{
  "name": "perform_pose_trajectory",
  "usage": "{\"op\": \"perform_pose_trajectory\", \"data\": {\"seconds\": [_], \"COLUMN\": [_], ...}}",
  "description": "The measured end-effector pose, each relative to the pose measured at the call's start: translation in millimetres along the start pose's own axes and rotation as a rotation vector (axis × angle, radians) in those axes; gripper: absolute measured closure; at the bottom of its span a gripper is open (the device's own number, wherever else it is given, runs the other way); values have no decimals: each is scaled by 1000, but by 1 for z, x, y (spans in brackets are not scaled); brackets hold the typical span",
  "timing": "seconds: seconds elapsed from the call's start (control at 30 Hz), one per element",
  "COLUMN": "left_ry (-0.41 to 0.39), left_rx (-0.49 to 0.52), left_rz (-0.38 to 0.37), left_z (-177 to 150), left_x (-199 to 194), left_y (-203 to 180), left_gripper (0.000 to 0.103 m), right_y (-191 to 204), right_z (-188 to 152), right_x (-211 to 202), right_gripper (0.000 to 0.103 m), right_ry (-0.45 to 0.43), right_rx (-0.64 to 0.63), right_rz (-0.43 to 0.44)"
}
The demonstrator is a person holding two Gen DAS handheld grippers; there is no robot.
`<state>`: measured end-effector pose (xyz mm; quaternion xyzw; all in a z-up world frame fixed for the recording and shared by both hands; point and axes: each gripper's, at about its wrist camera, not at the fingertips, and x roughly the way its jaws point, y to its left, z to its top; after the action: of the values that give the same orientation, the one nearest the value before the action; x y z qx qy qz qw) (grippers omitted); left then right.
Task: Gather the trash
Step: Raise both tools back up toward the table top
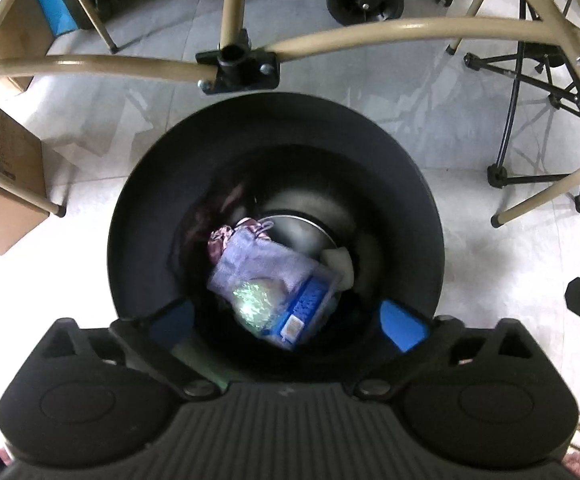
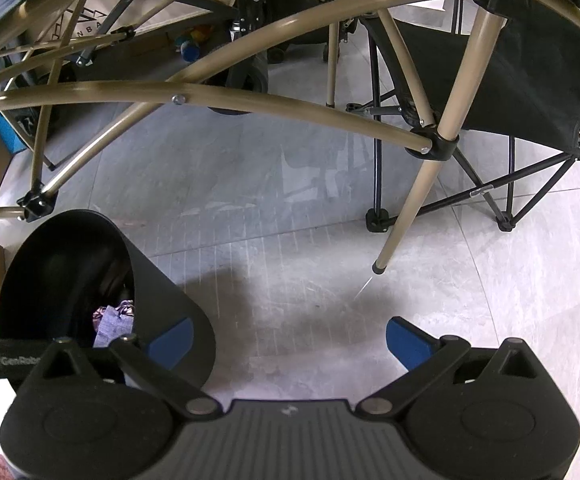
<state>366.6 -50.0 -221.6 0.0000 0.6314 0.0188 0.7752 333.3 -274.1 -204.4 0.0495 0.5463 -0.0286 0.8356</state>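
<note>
At the far left of the left wrist view a cardboard box [image 1: 5, 176] sits on the pale tiled floor [image 1: 490, 280], beside the tan tubular frame [image 1: 370, 30] that arches over the scene. Just right of it, filling the middle of that view, stands the black trash bin [image 1: 137, 216], and the left gripper [image 1: 285, 320] hangs directly over its mouth, pointing straight down, which reads as the posture for dropping something in. Its blue-padded fingers [image 1: 404, 326] are spread wide apart and hold nothing, so the drop appears to be done. Inside the bin lies the collected trash: a pale purple mesh pouch [image 1: 261, 264] with a shiny crumpled wrapper [image 1: 253, 300] and a blue packet [image 1: 302, 314] showing through it, a pink crumpled scrap [image 1: 221, 240] at its upper end, and a white scrap [image 1: 340, 262] against the far wall; a grey disc deeper down may be the bin's base, though that is hard to tell. Further right, the right gripper [image 2: 287, 340] is held off to the side of the bin, over bare floor, apparently kept clear of the opening. Its fingers [image 2: 406, 342] are likewise wide apart and empty. At the right edge a black folding chair [image 2: 522, 92] stands on the floor behind a frame leg. No loose trash shows on the floor in either view.
</note>
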Motion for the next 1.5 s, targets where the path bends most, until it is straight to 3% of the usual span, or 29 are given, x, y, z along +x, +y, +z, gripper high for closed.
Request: {"op": "perform_pose_trajectory", "data": {"seconds": [0.3, 0.9, 1.5], "left_ry": [38, 11, -213], "left_rx": [0, 10, 84], "left_rz": [-8, -26, -72], "left_z": [-1, -5, -29], "left_x": [3, -12, -85], "left_y": [1, 4, 16], "left_gripper": [0, 0, 0], "right_y": [1, 7, 20], "right_z": [0, 2, -1], "right_x": [0, -4, -44], "right_gripper": [0, 0, 0], "right_ry": [0, -8, -113], "right_rx": [0, -6, -32], "right_rz": [1, 7, 57]}}
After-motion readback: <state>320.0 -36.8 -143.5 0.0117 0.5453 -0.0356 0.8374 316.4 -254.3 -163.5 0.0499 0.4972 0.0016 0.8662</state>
